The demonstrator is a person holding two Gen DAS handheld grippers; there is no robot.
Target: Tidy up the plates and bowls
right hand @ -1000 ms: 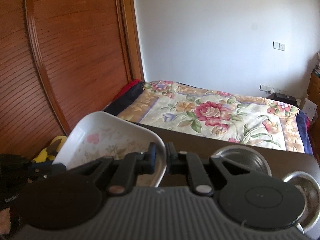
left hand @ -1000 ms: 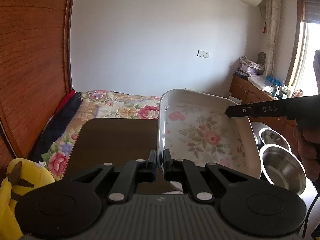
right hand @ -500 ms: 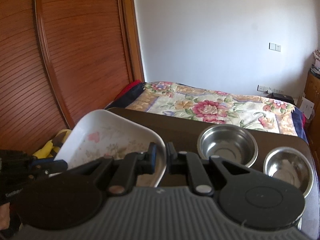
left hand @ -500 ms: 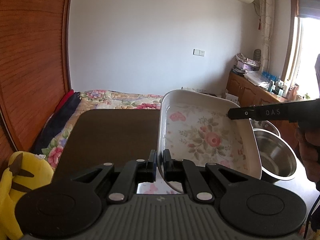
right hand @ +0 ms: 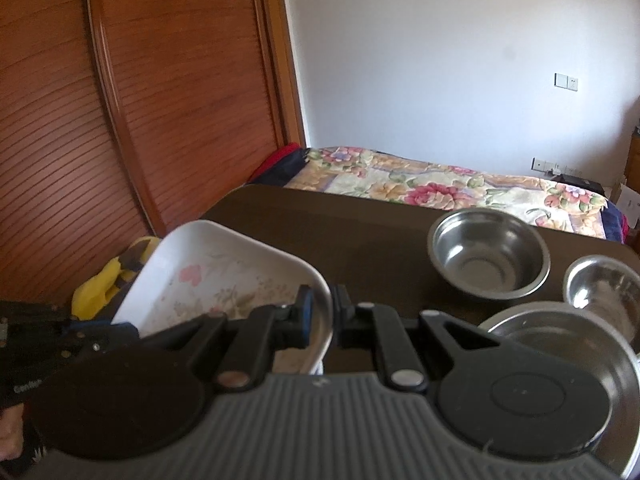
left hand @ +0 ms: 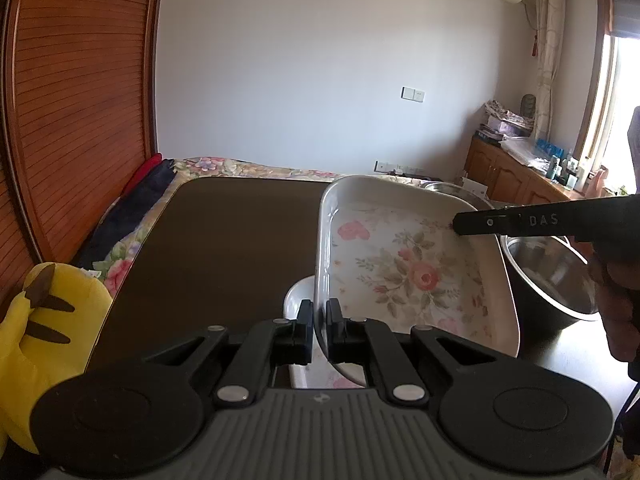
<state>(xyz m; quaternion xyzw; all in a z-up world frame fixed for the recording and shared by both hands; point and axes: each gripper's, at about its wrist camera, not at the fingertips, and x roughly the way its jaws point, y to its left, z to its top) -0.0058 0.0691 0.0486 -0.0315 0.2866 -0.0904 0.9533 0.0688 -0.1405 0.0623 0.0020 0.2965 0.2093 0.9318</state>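
A white rectangular floral plate (left hand: 404, 264) is held tilted above the dark table (left hand: 224, 240). My left gripper (left hand: 319, 326) is shut on its left rim. My right gripper (right hand: 323, 312) is shut on its opposite rim; the plate shows in the right wrist view (right hand: 224, 280). A second white floral plate (left hand: 304, 300) lies on the table directly below. Three steel bowls stand to the right: a far one (right hand: 488, 254), a small one (right hand: 604, 292) and a near large one (right hand: 560, 344).
A yellow plush toy (left hand: 44, 320) sits off the table's left edge. A bed with a floral cover (right hand: 440, 192) lies beyond the table. A wooden slatted wardrobe (right hand: 140, 120) stands on the left.
Both grippers have lowered the tilted plate toward the table. A second plate has come into view under it, and the steel bowls show higher in both views.
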